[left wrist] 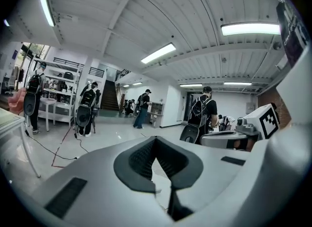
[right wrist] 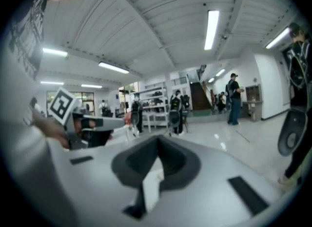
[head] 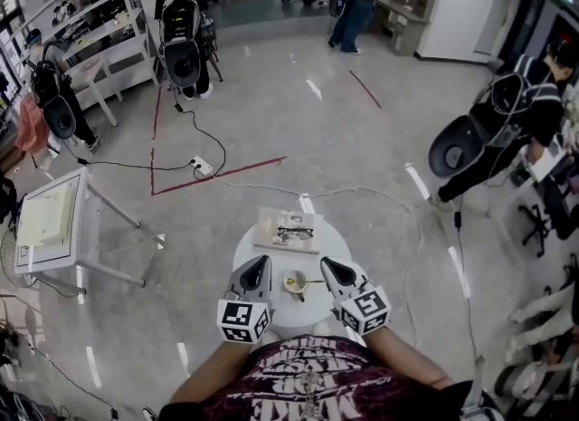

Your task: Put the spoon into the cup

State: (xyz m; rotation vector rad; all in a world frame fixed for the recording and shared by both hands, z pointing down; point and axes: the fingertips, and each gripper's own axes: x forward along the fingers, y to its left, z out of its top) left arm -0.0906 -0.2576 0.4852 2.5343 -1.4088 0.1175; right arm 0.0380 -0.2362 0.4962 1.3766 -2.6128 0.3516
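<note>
On the small round white table (head: 271, 312) stands a pale cup (head: 296, 283). A spoon (head: 314, 281) rests in it, its thin handle sticking out to the right. My left gripper (head: 262, 263) hangs above the table just left of the cup, and my right gripper (head: 327, 263) just right of it. Neither touches the cup. In the left gripper view the left gripper (left wrist: 156, 139) has its jaws met at the tip with nothing between them. In the right gripper view the right gripper (right wrist: 157, 138) is shut and empty too. Both gripper views look out over the room, so the cup is hidden there.
A flat board (head: 271, 237) with a pair of glasses (head: 294, 231) lies at the table's far side. A square white table (head: 50, 220) stands to the left. Cables and a power strip (head: 201, 167) lie on the floor beyond. Several people with backpacks stand around the room.
</note>
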